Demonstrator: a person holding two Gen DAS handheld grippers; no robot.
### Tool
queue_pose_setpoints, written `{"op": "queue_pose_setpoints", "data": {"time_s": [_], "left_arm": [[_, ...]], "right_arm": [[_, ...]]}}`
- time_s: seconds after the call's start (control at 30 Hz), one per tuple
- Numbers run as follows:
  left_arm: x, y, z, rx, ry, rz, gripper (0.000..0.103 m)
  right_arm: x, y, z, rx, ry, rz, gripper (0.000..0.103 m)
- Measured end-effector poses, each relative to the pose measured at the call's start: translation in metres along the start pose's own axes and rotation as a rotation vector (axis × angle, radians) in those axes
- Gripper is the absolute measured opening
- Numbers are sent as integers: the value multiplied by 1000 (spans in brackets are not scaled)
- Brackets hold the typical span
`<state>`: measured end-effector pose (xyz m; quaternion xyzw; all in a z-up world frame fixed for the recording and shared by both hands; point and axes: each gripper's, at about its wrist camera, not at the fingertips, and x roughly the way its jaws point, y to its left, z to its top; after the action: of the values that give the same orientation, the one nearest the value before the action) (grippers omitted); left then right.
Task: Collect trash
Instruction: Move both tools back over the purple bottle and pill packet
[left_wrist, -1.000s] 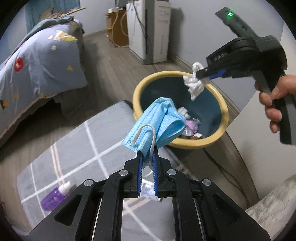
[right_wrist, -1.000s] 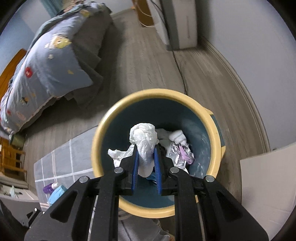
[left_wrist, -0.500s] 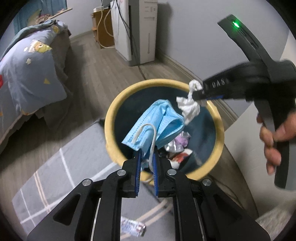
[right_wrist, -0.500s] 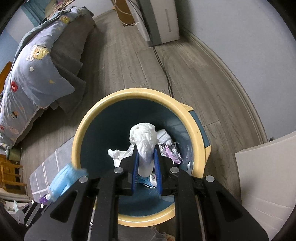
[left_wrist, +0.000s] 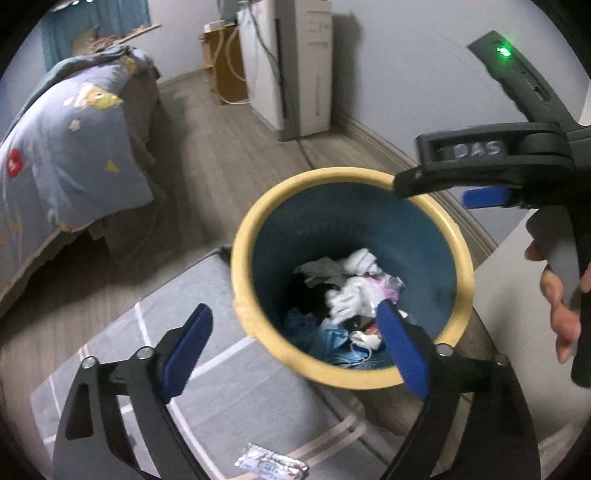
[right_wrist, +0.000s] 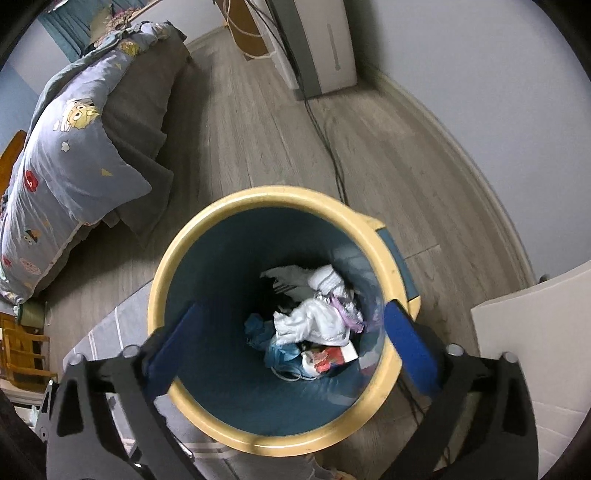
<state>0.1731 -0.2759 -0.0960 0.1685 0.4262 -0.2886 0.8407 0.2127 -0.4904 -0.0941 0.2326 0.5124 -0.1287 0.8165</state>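
Risk ahead, as a judgement: clipping the yellow rim of the trash bin (right_wrist: 373, 402) on withdrawal, since the right gripper (right_wrist: 291, 341) hangs directly over the bin's mouth with both blue pads spread about as wide as the opening, and tipping the bin would spill what is inside. Could also overlook the foil wrapper (left_wrist: 271, 463) lying on the grey rug (left_wrist: 236, 406) at the near edge of the left view, not yet collected. Possible knock between the two tools as well, both crowded over the same bin. Left gripper (left_wrist: 291, 350) spread wide, jaws just opened, nothing between them, one pad over the rug and the other over the bin's near rim. Right gripper likewise wide apart, just opened, empty. Blue face mask (left_wrist: 334, 341) now down in the bin against the near wall; crumpled white tissue (right_wrist: 314, 321) resting on top of the other trash at the bottom.
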Motion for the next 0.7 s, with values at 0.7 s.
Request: {"op": "queue_pose_setpoints", "data": {"time_s": [0.7], "left_arm": [[-132, 164, -92, -192, 16, 205, 93]], "right_arm": [[-47, 86, -35, -237, -51, -20, 97]]}}
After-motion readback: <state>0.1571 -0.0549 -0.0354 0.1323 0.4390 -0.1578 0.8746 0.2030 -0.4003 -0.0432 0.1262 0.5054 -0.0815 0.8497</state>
